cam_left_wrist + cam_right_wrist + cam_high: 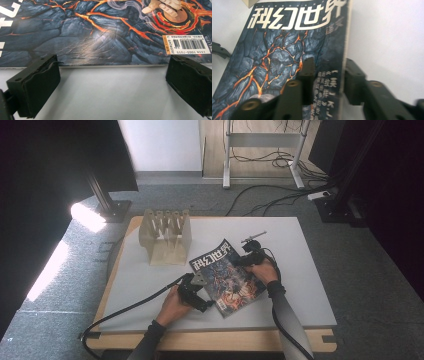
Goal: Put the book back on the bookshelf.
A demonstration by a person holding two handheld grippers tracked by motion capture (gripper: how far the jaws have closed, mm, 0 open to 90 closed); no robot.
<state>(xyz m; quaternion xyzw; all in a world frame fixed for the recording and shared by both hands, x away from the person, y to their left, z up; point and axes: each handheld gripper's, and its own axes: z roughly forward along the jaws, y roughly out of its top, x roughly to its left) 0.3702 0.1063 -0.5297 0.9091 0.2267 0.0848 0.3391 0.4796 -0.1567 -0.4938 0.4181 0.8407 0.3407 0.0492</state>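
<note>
Right tool: jaws closed on the right edge of the magazine, one jaw lying over the cover, the other under the edge; that edge appears raised off the table. In the high view the right tool sits just right of centre, at the magazine's upper right edge, with the person's hand behind it and the cable trailing towards the lower right.

Left tool: jaws spread wide, nothing between them but bare table. Both jaw tips stand just short of the magazine's near edge; contact cannot be confirmed. A barcode label sits on the cover at the right of that view. In the high view the left tool lies lower centre, at the magazine's lower left edge, cable running off to the lower left.

Magazine: lies cover up at the centre of the white table, turned at an angle, white title lettering towards the upper part, dark cracked-lava artwork below.

Other item: a wooden rack with upright slats stands on the table, upper left of centre, well apart from both tools.
</note>
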